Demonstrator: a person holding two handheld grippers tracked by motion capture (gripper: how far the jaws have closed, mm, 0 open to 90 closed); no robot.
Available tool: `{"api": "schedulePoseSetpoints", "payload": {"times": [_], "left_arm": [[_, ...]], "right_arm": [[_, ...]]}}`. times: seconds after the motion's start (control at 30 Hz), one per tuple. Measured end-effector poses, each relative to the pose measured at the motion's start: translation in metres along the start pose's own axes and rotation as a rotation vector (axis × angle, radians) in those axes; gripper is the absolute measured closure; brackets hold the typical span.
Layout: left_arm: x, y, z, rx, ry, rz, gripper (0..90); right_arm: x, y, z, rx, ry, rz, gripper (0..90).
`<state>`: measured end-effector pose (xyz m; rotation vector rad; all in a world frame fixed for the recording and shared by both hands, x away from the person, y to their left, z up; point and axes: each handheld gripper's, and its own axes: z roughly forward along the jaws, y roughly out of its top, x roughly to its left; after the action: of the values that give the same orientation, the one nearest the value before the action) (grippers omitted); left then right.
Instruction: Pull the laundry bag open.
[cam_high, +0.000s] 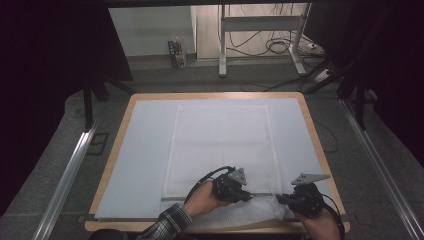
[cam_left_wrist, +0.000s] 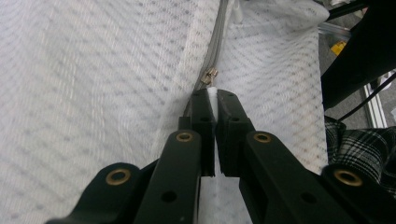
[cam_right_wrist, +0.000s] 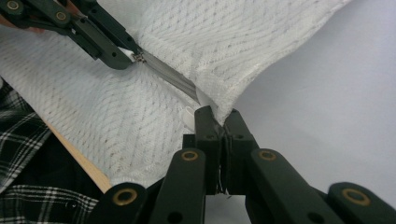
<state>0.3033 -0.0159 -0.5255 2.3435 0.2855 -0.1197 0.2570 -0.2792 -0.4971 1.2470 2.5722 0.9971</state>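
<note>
White mesh cloth bag (cam_high: 220, 145), metal zipper (cam_left_wrist: 211, 76)

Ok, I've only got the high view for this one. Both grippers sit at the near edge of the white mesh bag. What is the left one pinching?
Observer: The left gripper is shut on a small white tab hanging from the slider.
Operator: And the right?
Observer: The right gripper is shut on the bag at its corner, where the zip ends.
Operator: Is the zip slack between them?
Observer: No, in the right gripper view the grey zip runs straight from one gripper to the other, and the mesh rises toward it.
</note>
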Motion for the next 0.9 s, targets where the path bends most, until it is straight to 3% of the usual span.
{"api": "schedulePoseSetpoints", "payload": {"times": [0.6, 0.73, 0.9], "left_arm": [[0.000, -0.011, -0.011, 0.027, 0.015, -0.001, 87.4], [0.003, -0.018, -0.017, 0.019, 0.012, -0.026, 87.4], [0.001, -0.021, -0.020, 0.014, 0.014, -0.029, 87.3]], "right_arm": [[0.002, 0.000, 0.000, 0.010, -0.018, -0.013, 86.1], [0.000, -0.001, 0.000, 0.010, -0.015, -0.006, 86.1], [0.001, -0.001, 0.000, 0.008, -0.012, -0.009, 86.1]]}}
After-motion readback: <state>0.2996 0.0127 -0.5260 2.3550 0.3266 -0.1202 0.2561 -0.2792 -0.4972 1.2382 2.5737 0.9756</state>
